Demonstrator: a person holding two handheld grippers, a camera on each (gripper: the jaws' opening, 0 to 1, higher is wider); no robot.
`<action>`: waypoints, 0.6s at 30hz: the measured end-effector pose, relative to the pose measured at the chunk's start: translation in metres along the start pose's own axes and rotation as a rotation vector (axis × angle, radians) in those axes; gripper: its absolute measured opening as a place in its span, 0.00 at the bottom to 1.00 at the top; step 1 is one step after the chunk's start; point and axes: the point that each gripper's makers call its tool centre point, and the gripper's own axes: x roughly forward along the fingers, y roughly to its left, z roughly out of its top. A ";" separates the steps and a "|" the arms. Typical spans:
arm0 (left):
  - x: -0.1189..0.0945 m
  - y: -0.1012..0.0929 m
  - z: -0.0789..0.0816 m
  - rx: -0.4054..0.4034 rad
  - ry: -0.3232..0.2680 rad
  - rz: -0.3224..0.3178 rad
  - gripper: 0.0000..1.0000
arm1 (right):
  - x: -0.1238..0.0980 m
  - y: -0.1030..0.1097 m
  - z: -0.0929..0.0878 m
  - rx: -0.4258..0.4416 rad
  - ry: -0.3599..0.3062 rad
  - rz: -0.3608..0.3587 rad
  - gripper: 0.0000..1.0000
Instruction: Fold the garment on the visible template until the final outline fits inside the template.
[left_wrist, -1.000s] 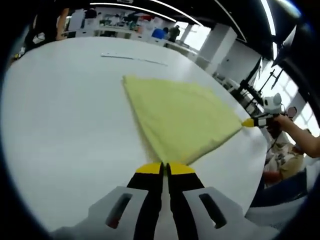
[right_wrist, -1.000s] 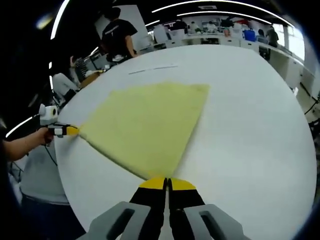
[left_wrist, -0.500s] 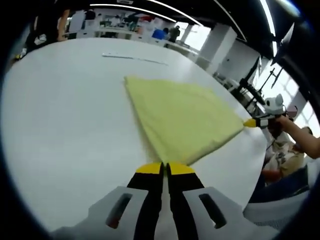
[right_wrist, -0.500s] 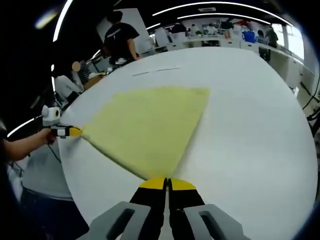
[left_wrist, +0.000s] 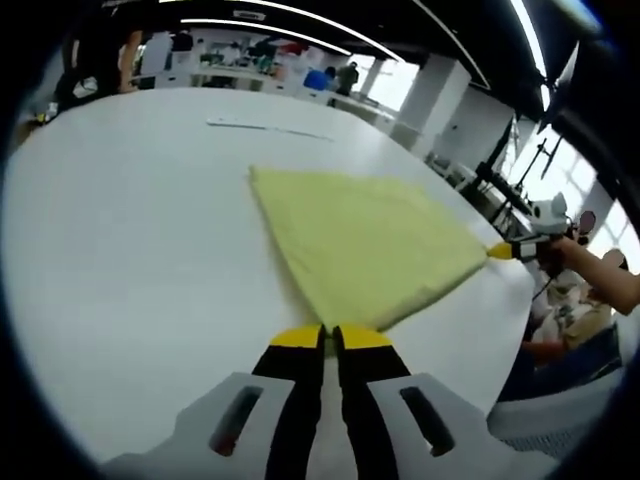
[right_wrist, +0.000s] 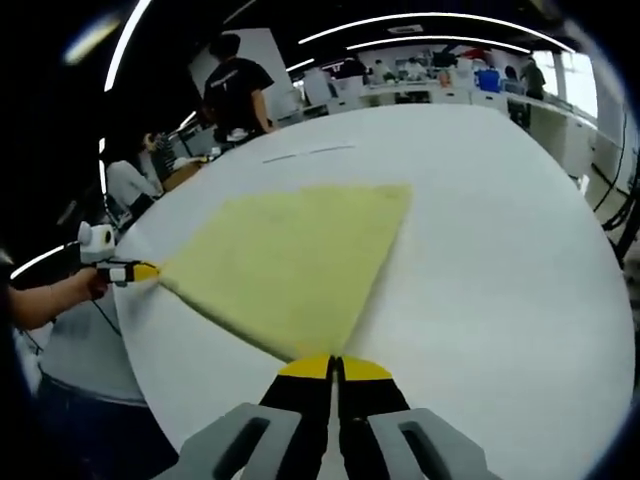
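You have the yellow garment (left_wrist: 365, 245) lying flat on the white table (left_wrist: 120, 260), pinched at its two near corners, one in each tool. To carry the fold well, lift both corners together at an even height, keep the near edge taut between them, and lay it squarely over the far edge so that no skew or trapped crease results; judged from the task, the outline must end inside the template. The only marking visible beyond the cloth is a thin pale line on the table (right_wrist: 308, 153); whether this belongs to the template cannot be told, so check your alignment before releasing. Left gripper (left_wrist: 322, 333): jaws brought together, yellow tips meeting at the cloth's near corner, which appears clamped between them. Right gripper (right_wrist: 331, 366): likewise drawn together on the opposite near corner, with no gap seen between the tips. Each tool also appears at the far side of the other's view, at the stretched corner. The cloth reads as thick and soft-napped; in my judgement it may slip from a light pinch under tension, so pull gently. Keep the garment well within the table's edge throughout.
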 end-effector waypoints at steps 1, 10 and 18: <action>0.000 0.001 0.000 0.001 -0.001 0.003 0.03 | 0.000 0.000 0.001 0.000 -0.004 -0.001 0.00; -0.008 0.001 0.010 0.022 -0.055 0.015 0.21 | -0.004 0.006 0.011 -0.030 -0.039 -0.005 0.22; -0.015 -0.012 0.027 0.099 -0.109 0.013 0.46 | -0.007 0.027 0.025 -0.145 -0.083 0.005 0.58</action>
